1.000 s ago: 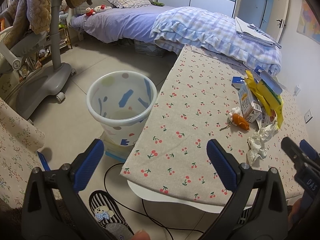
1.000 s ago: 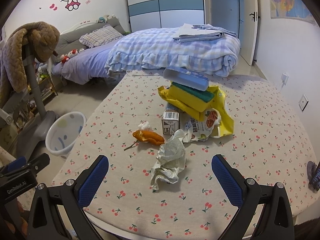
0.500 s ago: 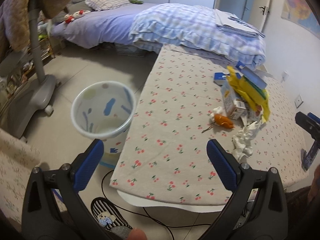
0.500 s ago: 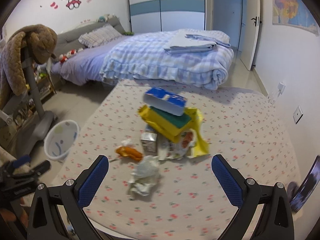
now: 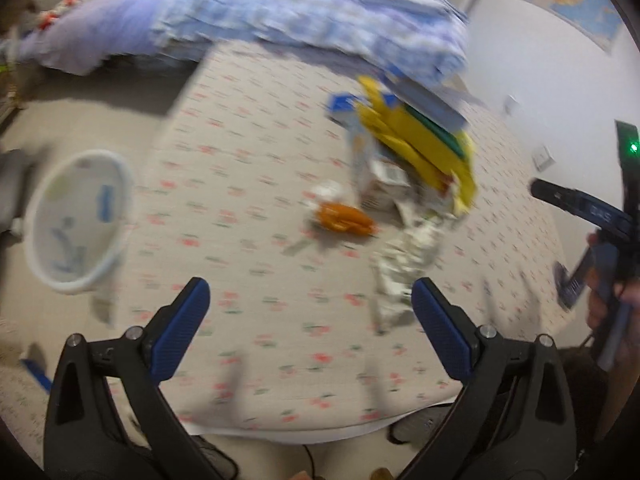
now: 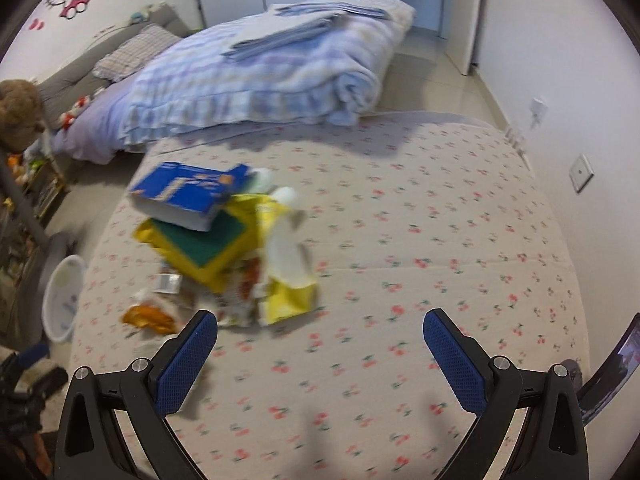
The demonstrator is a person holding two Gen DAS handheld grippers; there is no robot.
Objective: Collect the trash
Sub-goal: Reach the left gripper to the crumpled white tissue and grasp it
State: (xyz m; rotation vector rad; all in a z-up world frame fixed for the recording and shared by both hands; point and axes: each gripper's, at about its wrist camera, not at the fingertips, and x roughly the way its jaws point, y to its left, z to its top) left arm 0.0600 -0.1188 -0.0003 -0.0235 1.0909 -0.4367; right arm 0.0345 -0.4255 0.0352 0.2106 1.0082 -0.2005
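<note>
Both grippers have swung right since half a second ago, so the views are blurred. Left gripper [image 5: 310,318] hangs jaws wide, empty, above the cherry-print table [image 5: 240,184]. Right gripper [image 6: 320,350] also spread, empty. Trash pile [image 6: 224,248] sits mid-table: crumpled paper [image 5: 404,264], orange wrapper [image 5: 344,218], yellow bag [image 6: 288,300]. Bin [image 5: 78,220] stands on the floor beside the table's left edge.
</note>
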